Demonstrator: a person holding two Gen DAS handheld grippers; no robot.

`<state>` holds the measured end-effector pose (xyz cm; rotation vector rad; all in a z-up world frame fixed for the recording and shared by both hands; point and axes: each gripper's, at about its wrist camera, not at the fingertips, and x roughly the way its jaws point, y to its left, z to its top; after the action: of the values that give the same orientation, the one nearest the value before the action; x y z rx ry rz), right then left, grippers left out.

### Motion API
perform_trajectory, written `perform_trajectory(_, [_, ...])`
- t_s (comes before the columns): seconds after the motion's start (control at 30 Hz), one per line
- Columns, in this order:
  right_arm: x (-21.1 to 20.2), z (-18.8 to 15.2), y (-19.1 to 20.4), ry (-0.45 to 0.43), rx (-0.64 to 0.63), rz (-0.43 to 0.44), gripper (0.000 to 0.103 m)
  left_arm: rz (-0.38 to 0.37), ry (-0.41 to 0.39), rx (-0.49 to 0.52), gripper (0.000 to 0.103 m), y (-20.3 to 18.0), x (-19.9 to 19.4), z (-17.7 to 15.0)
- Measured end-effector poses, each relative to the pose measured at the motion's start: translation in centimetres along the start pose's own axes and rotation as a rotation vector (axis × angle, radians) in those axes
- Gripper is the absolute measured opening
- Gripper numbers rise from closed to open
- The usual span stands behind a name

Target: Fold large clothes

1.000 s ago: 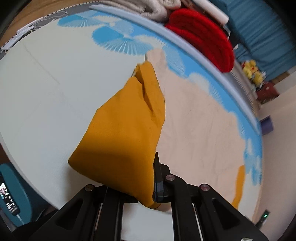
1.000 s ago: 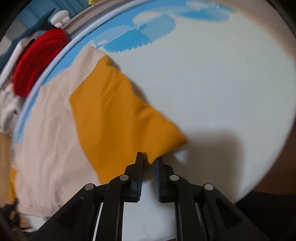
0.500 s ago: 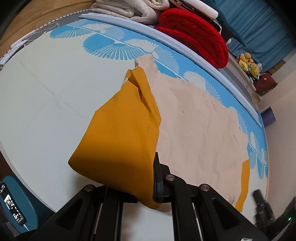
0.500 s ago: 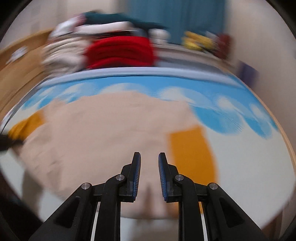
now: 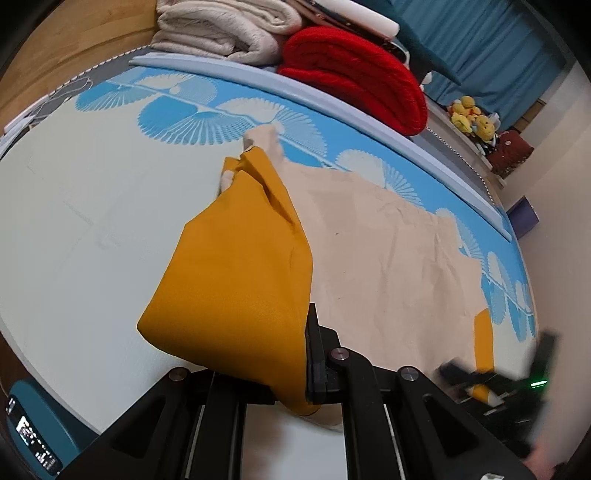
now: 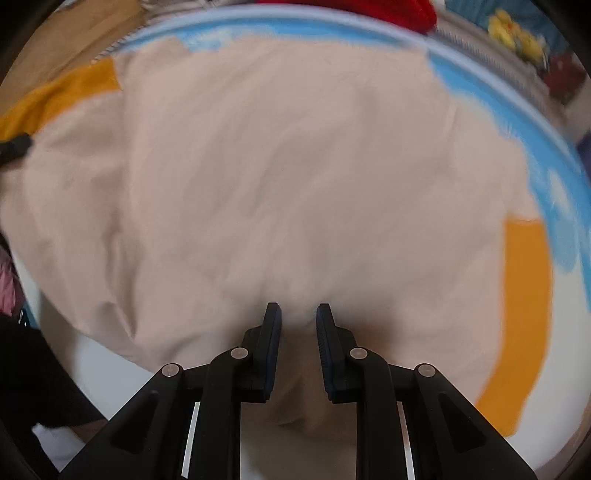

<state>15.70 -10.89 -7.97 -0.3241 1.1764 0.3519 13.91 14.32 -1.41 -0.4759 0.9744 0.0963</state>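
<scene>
A large beige garment (image 5: pixel 388 251) with mustard-yellow sleeves lies spread on a pale mat with blue fan prints (image 5: pixel 92 177). My left gripper (image 5: pixel 295 373) is shut on the left yellow sleeve (image 5: pixel 236 273) and holds it lifted and folded over the beige body. In the right wrist view the beige body (image 6: pixel 277 177) fills the frame, blurred. My right gripper (image 6: pixel 298 325) is open, its tips low over the near hem. The other yellow sleeve (image 6: pixel 524 295) lies flat at the right. My right gripper also shows in the left wrist view (image 5: pixel 491 380), blurred.
Folded beige blankets (image 5: pixel 225 29) and a red blanket (image 5: pixel 354 74) are stacked beyond the mat's raised blue edge (image 5: pixel 332 99). Yellow plush toys (image 5: pixel 472 118) and blue curtains (image 5: pixel 491 48) are further back. A teal device (image 5: pixel 33 435) sits at the lower left.
My right gripper let go of the right sleeve, swung left and now sits open over the beige hem. My left gripper keeps the left sleeve and has tilted its view up.
</scene>
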Motion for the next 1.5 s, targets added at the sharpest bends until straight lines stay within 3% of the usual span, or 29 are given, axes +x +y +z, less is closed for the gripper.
perform_trajectory(0.17, [-8.5, 1.0, -4.6, -0.292, -0.092, -0.069, 0.027, 0.018, -0.037, 0.064, 0.008, -2.8, -0.2, 0.0])
perform_trajectory(0.23, [-11.3, 0.6, -7.0, -0.384, -0.057, -0.093, 0.045, 0.021, -0.057, 0.097, 0.007, -4.5, -0.3, -0.1])
perform_trajectory(0.33, [-13.7, -0.5, -11.3, -0.493, 0.100, -0.139, 0.049, 0.013, -0.087, 0.164, 0.007, -7.5, -0.3, -0.4])
perform_trajectory(0.4, [-14.4, -1.2, -13.9, -0.478, 0.225, -0.143, 0.049, -0.007, -0.097, 0.199, 0.007, -9.3, -0.2, -0.6])
perform_trajectory(0.47, [-16.0, -1.8, -15.4, -0.521, 0.269, -0.165, 0.049, -0.019, -0.110, 0.248, 0.007, -11.7, 0.1, -1.2])
perform_trajectory(0.73, [-18.4, -5.0, -19.4, -0.512, 0.333, -0.182, 0.049, -0.085, -0.099, 0.433, 0.005, -20.4, 2.2, -4.6])
perform_trajectory(0.87, [-18.8, -6.7, -20.9, -0.496, 0.332, -0.189, 0.049, -0.132, -0.030, 0.555, 0.005, -24.8, 4.3, -7.5])
perform_trajectory(0.97, [-18.8, -7.6, -22.0, -0.480, 0.347, -0.186, 0.050, -0.159, 0.071, 0.646, 0.005, -27.5, 6.8, -10.4])
perform_trajectory(1.07, [-18.5, -8.0, -22.5, -0.462, 0.348, -0.183, 0.050, -0.146, 0.151, 0.728, 0.007, -29.1, 8.8, -12.8])
perform_trajectory(1.13, [-18.3, -8.0, -22.5, -0.457, 0.345, -0.188, 0.050, -0.156, 0.206, 0.733, 0.011, -29.4, 9.6, -13.3])
perform_trajectory(1.17, [-18.1, -7.9, -22.4, -0.452, 0.344, -0.186, 0.050, -0.169, 0.231, 0.718, 0.020, -29.4, 9.8, -13.2])
perform_trajectory(1.2, [-18.0, -7.8, -22.4, -0.449, 0.344, -0.183, 0.050, -0.187, 0.252, 0.696, 0.036, -29.1, 9.9, -13.0])
perform_trajectory(1.27, [-17.7, -7.5, -22.1, -0.439, 0.344, -0.177, 0.050, -0.252, 0.304, 0.632, 0.052, -28.5, 9.7, -12.5])
perform_trajectory(1.43, [-16.7, -6.7, -21.5, -0.423, 0.362, -0.140, 0.054, -0.405, 0.346, 0.563, 0.054, -26.9, 7.5, -11.4])
perform_trajectory(1.5, [-16.1, -6.1, -21.3, -0.409, 0.378, -0.104, 0.056, -0.464, 0.340, 0.531, 0.059, -25.9, 6.3, -10.6])
